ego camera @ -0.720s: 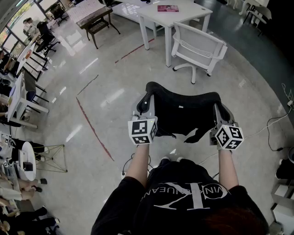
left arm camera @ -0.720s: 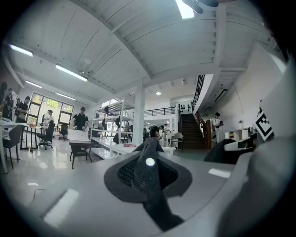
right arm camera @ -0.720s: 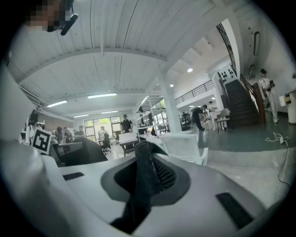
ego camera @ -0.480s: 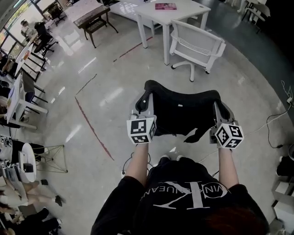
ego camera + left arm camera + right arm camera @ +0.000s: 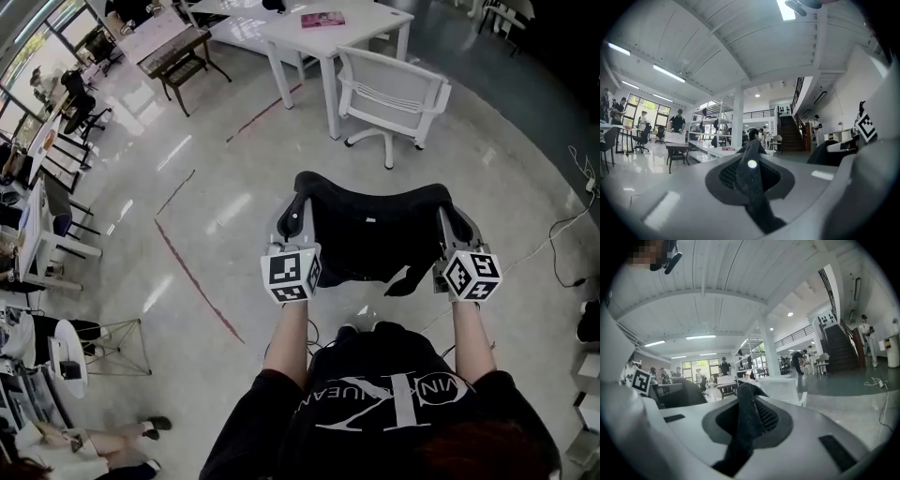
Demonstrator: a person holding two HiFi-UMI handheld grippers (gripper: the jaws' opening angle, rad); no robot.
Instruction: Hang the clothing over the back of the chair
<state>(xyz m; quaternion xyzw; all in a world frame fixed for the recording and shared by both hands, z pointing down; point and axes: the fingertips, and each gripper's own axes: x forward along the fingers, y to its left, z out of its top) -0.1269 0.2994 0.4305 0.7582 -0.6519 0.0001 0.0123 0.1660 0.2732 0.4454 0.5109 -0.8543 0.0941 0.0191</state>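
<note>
At lower centre the left gripper [image 5: 292, 220] and right gripper [image 5: 456, 225] each clamp an edge of the black clothing [image 5: 375, 234], holding it spread between them, apparently ready to drape over the white chair [image 5: 394, 94] standing well beyond at upper centre.

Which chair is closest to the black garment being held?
The white chair at the white table, straight ahead of the garment; the dark chairs stand far off left.
</note>
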